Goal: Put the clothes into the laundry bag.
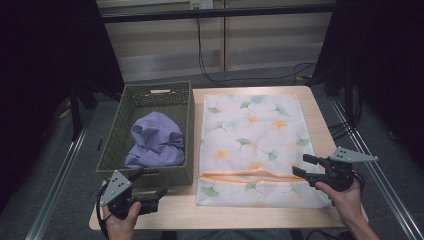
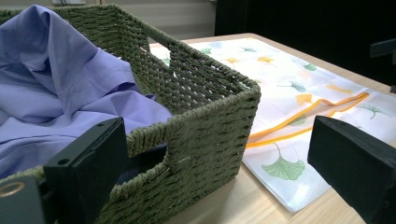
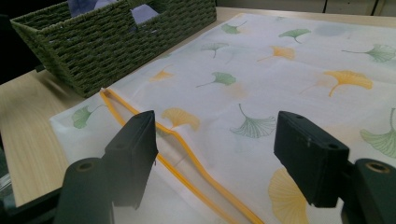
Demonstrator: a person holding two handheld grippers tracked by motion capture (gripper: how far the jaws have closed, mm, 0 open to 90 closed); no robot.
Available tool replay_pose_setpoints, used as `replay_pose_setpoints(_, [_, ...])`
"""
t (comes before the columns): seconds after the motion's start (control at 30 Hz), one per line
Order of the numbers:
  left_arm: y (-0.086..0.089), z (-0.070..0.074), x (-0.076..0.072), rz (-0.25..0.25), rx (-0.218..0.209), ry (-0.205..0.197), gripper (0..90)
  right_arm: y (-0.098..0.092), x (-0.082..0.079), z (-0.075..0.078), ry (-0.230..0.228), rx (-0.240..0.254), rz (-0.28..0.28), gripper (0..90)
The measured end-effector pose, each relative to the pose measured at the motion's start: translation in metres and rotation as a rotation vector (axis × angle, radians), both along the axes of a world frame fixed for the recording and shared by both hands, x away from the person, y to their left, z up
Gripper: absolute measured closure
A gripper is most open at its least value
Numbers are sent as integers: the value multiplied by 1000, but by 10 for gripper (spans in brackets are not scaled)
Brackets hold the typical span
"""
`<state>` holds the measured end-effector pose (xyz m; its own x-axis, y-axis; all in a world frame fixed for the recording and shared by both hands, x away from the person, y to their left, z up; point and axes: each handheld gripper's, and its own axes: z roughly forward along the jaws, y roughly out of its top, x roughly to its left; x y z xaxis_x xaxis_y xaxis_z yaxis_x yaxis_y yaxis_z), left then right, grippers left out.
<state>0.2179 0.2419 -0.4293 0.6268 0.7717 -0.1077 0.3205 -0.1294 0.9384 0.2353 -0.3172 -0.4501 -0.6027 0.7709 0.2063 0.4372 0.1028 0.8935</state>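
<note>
Opening step, nothing held — left gripper [image 1: 150, 189] jaws wide beside basket [image 1: 187, 131] holding lilac shirt [image 1: 156, 140], right gripper [image 1: 303, 166] jaws wide over laundry bag [image 1: 255, 135] flat on surface [image 1: 320, 115] — next likely parting its orange-zipped mouth [image 1: 240, 175].

White mesh bag [image 1: 257, 145] w/ ginkgo-leaf print lies flat, orange zipper [image 1: 247, 175] partly open, directly under right tongs [image 1: 303, 166]. Crumpled lilac shirt [image 1: 155, 140] sits in basket just ahead of left tongs [image 1: 150, 184].
</note>
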Motion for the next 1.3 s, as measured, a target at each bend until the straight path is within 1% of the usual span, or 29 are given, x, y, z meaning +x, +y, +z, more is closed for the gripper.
replay_pose_setpoints(0.1, [0, 0, 0, 5, -15, 5, 49, -1, 2, -1, 17, 8, 16, 288])
replay_pose_setpoints(0.2, [-1, -1, 2, 13, -5, 13, 48, -1, 3, -2, 13, 4, 20, 286])
replay_pose_setpoints(0.23, [-2, -1, 2, 6, -6, 19, 48, -1, 3, -2, 13, 4, 20, 286])
replay_pose_setpoints(0.27, [-2, -1, 3, 0, -4, 20, 49, -1, 4, -2, 11, 14, 28, 296])
replay_pose_setpoints(0.33, [-2, -1, 2, -2, 3, 20, 49, -1, 5, -2, 12, 12, 33, 317])
replay_pose_setpoints(0.37, [-2, -1, 2, -5, 3, 22, 49, -1, 5, -2, 26, 26, 53, 332])
replay_pose_setpoints(0.4, [-2, -2, 2, -1, 6, 23, 49, -2, 6, -2, 28, 36, 63, 327])
replay_pose_setpoints(0.43, [-2, -2, 2, 3, 20, 20, 48, -2, 6, -2, 22, 46, 63, 325])
replay_pose_setpoints(0.5, [-5, -2, 0, -9, 39, 21, 48, -3, 6, -2, 16, 39, 61, 316])
replay_pose_setpoints(0.53, [-5, -2, 0, -9, 39, 21, 48, -3, 6, -2, 16, 39, 61, 316])
replay_pose_setpoints(0.57, [-6, -1, -1, -5, 47, 18, 48, -1, 5, -2, -3, 31, 51, 310])
replay_pose_setpoints(0.6, [-6, 0, -1, -14, 39, 14, 49, 0, 6, -2, -14, 24, 49, 293])
replay_pose_setpoints(0.63, [-5, 1, -2, -9, 39, 13, 49, 0, 6, -2, -14, 24, 49, 293])
replay_pose_setpoints(0.67, [-5, 1, -2, -6, 30, 9, 48, 1, 7, -2, -2, 17, 58, 282])
replay_pose_setpoints(0.73, [-4, 1, -3, 1, 23, 9, 49, 4, 10, -3, 36, 18, 94, 305])
replay_pose_setpoints(0.77, [-4, 1, -2, -1, 22, 7, 49, 10, 10, -2, 55, -10, 119, 304])
replay_pose_setpoints(0.83, [-5, 1, -2, -13, 16, 8, 49, 11, 10, -2, 57, -10, 124, 304])
replay_pose_setpoints(0.9, [-6, 2, 0, -34, -10, 13, 48, 17, 10, -2, 57, -21, 141, 311])
replay_pose_setpoints(0.93, [-7, 2, 0, -39, -9, 7, 48, 20, 10, -2, 51, -31, 142, 342])
replay_pose_setpoints(0.97, [-8, 2, -2, -52, -3, 6, 48, 27, 14, -3, 47, -28, 144, 332])
replay_pose_setpoints(1.03, [-7, 3, -2, -51, -11, 9, 48, 30, 16, -3, 54, -27, 145, 341])
replay_pose_setpoints(1.07, [-6, 3, -2, -54, -16, 9, 48, 33, 19, -3, 55, -24, 140, 364])
replay_pose_setpoints(1.1, [-6, 3, -2, -51, -15, 6, 48, 38, 26, -3, 86, -19, 151, 381])
replay_pose_setpoints(1.13, [-5, 2, -1, -48, -12, 6, 48, 38, 26, -3, 86, -19, 151, 381])
replay_pose_setpoints(1.17, [-5, 2, -1, -40, -12, 12, 48, 40, 29, -2, 103, -23, 156, 385])
replay_pose_setpoints(1.2, [-5, 1, 0, -38, -12, 13, 49, 44, 33, -1, 100, -30, 162, 389])
replay_pose_setpoints(1.23, [-4, 2, -1, -58, -8, 9, 49, 52, 42, 2, 86, -40, 161, 383])
replay_pose_setpoints(1.27, [-4, 2, -1, -58, -8, 9, 48, 52, 42, 2, 86, -40, 161, 383])
replay_pose_setpoints(1.3, [-2, 2, -2, -47, -17, -2, 48, 54, 45, 2, 88, -34, 168, 382])
